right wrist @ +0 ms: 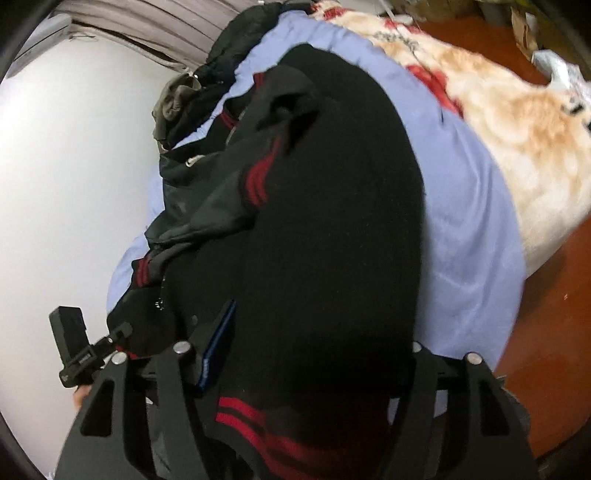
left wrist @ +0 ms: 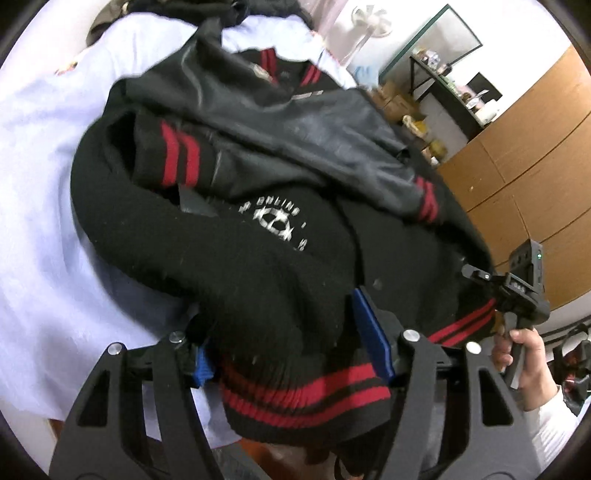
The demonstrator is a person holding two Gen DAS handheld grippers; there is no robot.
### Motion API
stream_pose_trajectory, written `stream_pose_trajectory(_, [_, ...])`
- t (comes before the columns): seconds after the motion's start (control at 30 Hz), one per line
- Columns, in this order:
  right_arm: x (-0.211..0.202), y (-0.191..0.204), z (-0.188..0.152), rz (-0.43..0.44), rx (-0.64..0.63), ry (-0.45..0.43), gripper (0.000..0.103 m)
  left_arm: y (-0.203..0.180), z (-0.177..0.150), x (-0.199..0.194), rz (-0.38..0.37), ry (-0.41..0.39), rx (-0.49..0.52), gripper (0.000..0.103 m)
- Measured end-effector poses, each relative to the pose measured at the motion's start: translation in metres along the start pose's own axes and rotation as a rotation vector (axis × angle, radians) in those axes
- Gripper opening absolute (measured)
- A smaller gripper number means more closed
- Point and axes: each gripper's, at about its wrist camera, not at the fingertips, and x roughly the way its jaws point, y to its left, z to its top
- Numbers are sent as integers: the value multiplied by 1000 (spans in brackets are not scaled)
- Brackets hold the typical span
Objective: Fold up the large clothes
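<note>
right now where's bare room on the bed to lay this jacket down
Bare sheet lies left of the jacket in the left wrist view. In the right wrist view a strip of sheet runs between the jacket and the floral blanket. The far end is crowded with a dark clothes pile.

A lived-in bedroom at home. A bed under a pale blue sheet (left wrist: 40, 206) is the landmark: a cream floral blanket (right wrist: 517, 122) lies along one side, other clothes (right wrist: 177, 103) are heaped at its far end, and beyond it stand a fan (left wrist: 371, 18), cluttered shelves (left wrist: 443, 81) and wooden cabinets (left wrist: 524, 155).
</note>
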Motion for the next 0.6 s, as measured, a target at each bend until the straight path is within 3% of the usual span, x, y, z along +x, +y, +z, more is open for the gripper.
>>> stream_pose_trajectory(0.07, [-3, -10, -5, 45, 40, -14, 30, 5, -6, 2, 2, 7, -4, 56])
stream_pose_trajectory(0.1, [-6, -13, -6, 70, 54, -22, 27, 9, -8, 1, 7, 9, -6, 39])
stream_pose_trajectory(0.13, [-11, -16, -7, 94, 70, -29, 24, 13, -9, 0, 9, 8, -17, 33])
stream_pose_trajectory(0.2, [-22, -17, -8, 129, 74, -53, 18, 27, -9, -9, -57, 1, -78, 21])
stream_pose_trajectory(0.37, [-55, -2, -13, 247, 61, -123, 16, 21, -12, -48, -124, -86, -53, 16])
stream_pose_trajectory(0.6, [-92, 37, -27, 332, -11, -153, 16, -3, -21, -116, -230, -222, -12, 15])
